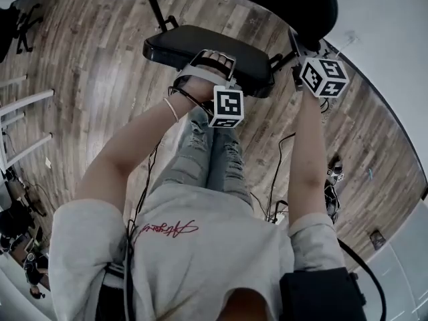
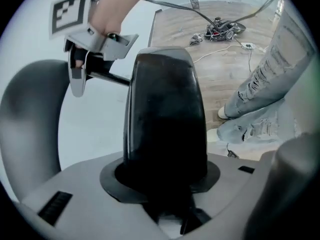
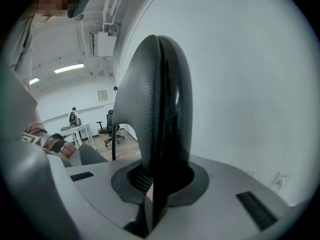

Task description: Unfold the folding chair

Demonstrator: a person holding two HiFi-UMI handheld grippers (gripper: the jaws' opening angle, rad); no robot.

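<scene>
The folding chair stands on the wood floor just ahead of my legs. Its black seat faces up toward me, and the rounded black backrest rises at the upper right. My left gripper reaches down onto the seat's near edge. In the left gripper view the thick black seat fills the space between the jaws. My right gripper is at the backrest's side. In the right gripper view the thin backrest edge, grey leather against glossy black, sits clamped in the jaws. The right gripper also shows beyond the seat.
My jeans-clad legs stand close under the seat's front. Cables and a small device lie on the floor by the white wall. White furniture legs are at the far left. A desk and office chair stand far off.
</scene>
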